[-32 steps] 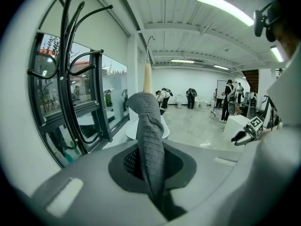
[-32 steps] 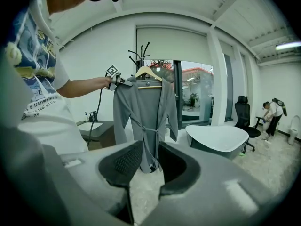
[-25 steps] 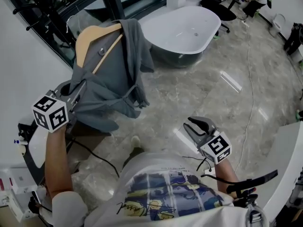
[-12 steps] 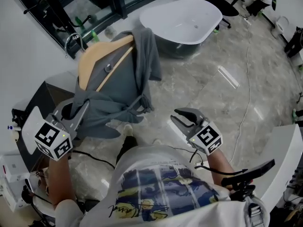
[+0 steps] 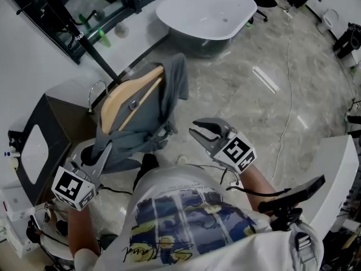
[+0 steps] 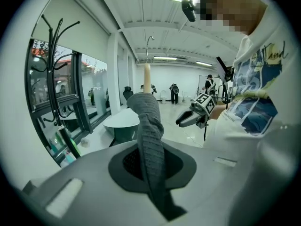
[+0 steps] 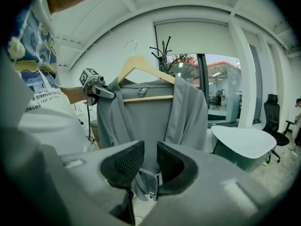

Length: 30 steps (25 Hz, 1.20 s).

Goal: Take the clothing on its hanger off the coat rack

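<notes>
A grey garment (image 5: 138, 123) hangs on a wooden hanger (image 5: 127, 97) held in the air, its metal hook (image 7: 130, 45) free of the black coat rack (image 7: 162, 48). My left gripper (image 5: 104, 151) is shut on a fold of the garment's fabric (image 6: 150, 145) at one shoulder. The right gripper (image 5: 200, 131) hovers just right of the garment's lower edge. Its jaws are open and closing, with nothing pressed between them. In the right gripper view the garment (image 7: 146, 112) hangs beyond the right gripper (image 7: 150, 161), a strap dangling below.
The coat rack's pole (image 5: 96, 61) stands behind the garment by the window. A white bathtub (image 5: 206, 13) lies farther back. A dark cabinet with a basin (image 5: 34, 145) is at the left, a white counter (image 5: 338, 168) at the right, and a cable (image 5: 285, 95) on the floor.
The garment on its hanger has come down and nearer to me with the left gripper. My right gripper has moved left toward the garment and its jaws have narrowed.
</notes>
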Motion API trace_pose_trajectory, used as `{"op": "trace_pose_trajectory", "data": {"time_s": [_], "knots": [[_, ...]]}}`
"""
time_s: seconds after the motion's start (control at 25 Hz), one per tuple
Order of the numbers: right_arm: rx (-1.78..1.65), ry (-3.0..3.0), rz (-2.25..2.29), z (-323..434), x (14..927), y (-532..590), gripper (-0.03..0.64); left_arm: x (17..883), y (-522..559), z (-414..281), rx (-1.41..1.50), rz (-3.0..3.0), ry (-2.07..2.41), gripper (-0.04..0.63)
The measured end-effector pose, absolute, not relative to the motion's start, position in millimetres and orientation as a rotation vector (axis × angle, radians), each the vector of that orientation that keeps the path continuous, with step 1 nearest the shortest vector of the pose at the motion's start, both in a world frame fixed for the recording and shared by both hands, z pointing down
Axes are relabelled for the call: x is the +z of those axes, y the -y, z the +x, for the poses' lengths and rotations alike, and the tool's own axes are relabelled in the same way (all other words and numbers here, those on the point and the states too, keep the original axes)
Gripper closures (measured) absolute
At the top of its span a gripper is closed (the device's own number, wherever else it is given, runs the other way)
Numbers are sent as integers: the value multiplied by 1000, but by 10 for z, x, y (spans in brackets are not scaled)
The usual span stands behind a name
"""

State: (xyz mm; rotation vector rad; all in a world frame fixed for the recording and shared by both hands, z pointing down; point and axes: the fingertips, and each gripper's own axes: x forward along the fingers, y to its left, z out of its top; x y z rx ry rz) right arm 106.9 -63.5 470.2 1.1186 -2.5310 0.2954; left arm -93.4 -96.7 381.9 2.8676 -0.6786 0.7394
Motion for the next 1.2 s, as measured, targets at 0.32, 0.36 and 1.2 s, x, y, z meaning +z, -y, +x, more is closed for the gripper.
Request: {"op": "trace_pose_trajectory", "data": {"time_s": [0.32, 0.36, 1.2], "knots": [[296, 2530, 1073, 988, 4731, 520, 540, 4141, 603, -916, 804, 2906, 575, 582], [291, 2528, 1071, 1001, 4724, 508, 541, 4166, 560, -912, 807, 2916, 561, 582], [221, 2523, 1057, 819, 4656, 491, 614, 4150, 317, -948, 820, 2974, 439, 581]]}}
